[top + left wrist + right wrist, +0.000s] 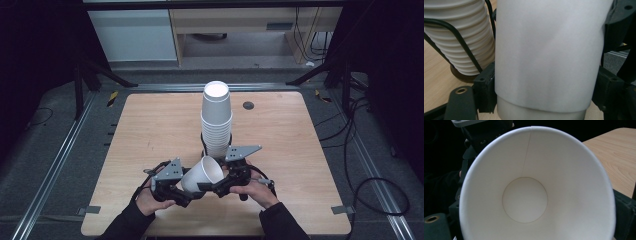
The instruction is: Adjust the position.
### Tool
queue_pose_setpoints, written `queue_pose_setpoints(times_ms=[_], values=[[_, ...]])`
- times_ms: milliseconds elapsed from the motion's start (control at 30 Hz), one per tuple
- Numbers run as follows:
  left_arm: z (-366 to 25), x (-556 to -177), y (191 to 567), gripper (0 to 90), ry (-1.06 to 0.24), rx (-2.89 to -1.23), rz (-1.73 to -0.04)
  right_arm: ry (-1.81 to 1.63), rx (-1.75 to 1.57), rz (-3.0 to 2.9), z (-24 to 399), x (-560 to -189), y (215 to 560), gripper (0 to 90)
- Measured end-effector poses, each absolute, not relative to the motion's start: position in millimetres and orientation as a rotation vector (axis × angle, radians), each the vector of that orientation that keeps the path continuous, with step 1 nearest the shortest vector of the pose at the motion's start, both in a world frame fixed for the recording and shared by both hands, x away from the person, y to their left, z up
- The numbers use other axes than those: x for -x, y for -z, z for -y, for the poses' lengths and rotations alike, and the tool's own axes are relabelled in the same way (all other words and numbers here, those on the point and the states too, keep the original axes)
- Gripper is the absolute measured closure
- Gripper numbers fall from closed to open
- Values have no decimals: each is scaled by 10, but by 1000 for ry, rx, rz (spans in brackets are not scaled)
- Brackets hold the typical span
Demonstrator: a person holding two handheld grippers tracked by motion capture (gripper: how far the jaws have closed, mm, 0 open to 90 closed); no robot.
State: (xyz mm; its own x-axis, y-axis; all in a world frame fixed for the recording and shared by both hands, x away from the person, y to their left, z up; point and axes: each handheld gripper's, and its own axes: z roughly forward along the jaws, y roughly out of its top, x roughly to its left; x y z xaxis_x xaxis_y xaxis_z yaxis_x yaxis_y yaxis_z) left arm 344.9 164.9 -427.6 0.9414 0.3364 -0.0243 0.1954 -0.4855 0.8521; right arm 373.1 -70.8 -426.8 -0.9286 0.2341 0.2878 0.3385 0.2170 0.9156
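The paper cup (202, 175), light, thin-walled and easily crushed, hangs tipped over the bench (150, 125) with the left gripper (186, 196) clamped across its sidewall, best held low near the stiffer base, while I cannot tell how the right gripper (216, 188) jaws stand at its rim.

The paper cup (202, 175) is plain white, with a faint tan ring around its inside base and a thin seam line up the wall. The stack of cups (217, 120) is the same white, ribbed with shadowed rims. The counter (150, 125) is pale wood grain. Both grippers, left gripper (186, 192) and right gripper (214, 187), are black with grey plates; the sleeves (125, 225) are dark.
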Motion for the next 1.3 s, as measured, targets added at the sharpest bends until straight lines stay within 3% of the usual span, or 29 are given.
queue_pose_setpoints(times_ms=[400,733,1300], values=[[-1654,-3470,4313,204,-148,-2098,-375,1819,554,2414,701,-3717,4253,82],[-1754,-3507,4301,140,-116,-2136,-388,1817,514,2555,717,-3719,4066,82],[-1847,-3571,4370,148,-147,-2201,-412,1503,349,2751,256,-3831,4053,81]])
